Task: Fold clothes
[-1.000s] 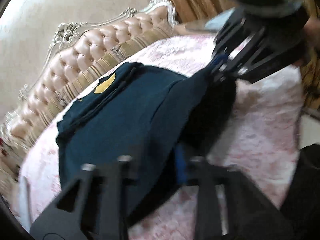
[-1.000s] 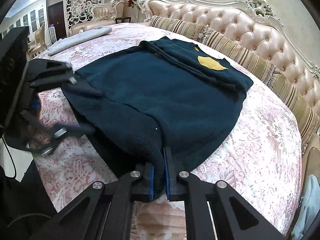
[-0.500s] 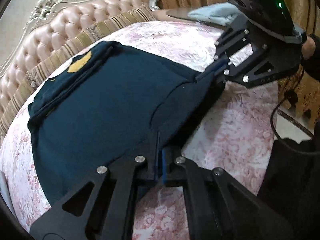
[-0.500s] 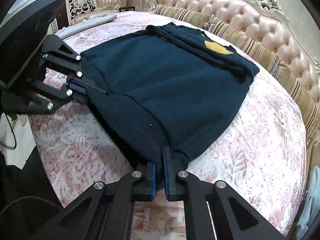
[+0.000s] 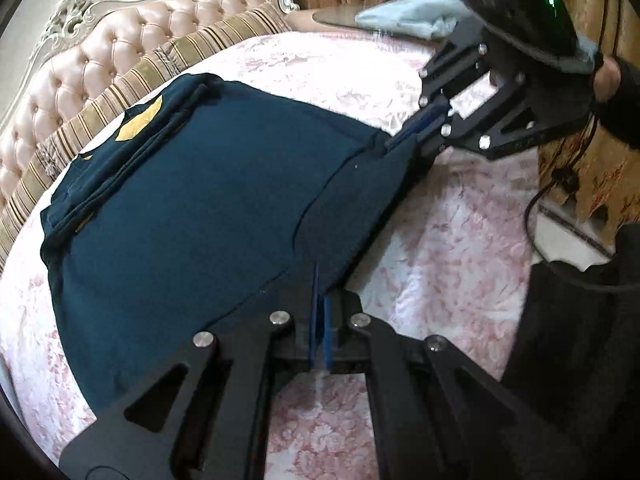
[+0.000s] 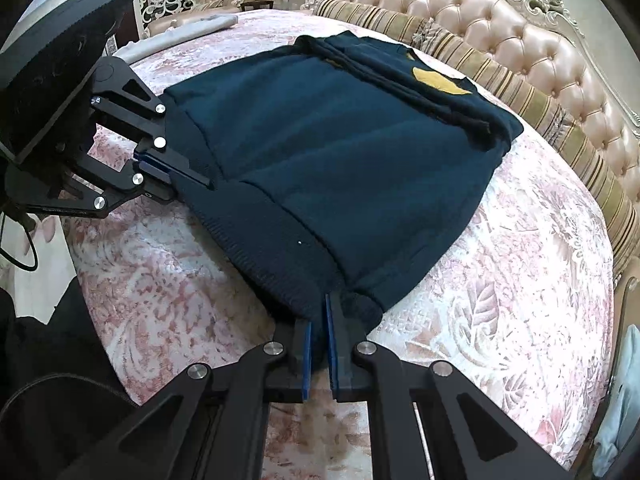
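A dark teal sweater [image 5: 200, 208] with a yellow patch [image 5: 140, 120] lies on the pink floral bedspread [image 5: 448, 240], its top part folded over near the pillows. My left gripper [image 5: 320, 292] is shut on the ribbed hem at one corner. My right gripper [image 5: 404, 136] is shut on the hem at the other corner, held by a hand in a dark sleeve. In the right wrist view the sweater [image 6: 340, 152] spreads ahead, the right gripper [image 6: 326, 308] pinches the hem, and the left gripper [image 6: 200, 180] grips it at the left. The hem is stretched between them.
A pink tufted headboard [image 6: 540, 52] and striped pillows [image 6: 500, 76] line the bed's far side. A light-blue cloth [image 5: 408, 20] lies beyond the bed, near brown curtains. A grey folded item [image 6: 188, 32] rests at the bed's far corner. A black cable [image 5: 536, 220] hangs at the bed's edge.
Both grippers have kept hold of the hem and lowered it toward the bedspread, drawing it taut. The sweater now lies flatter and more stretched out.
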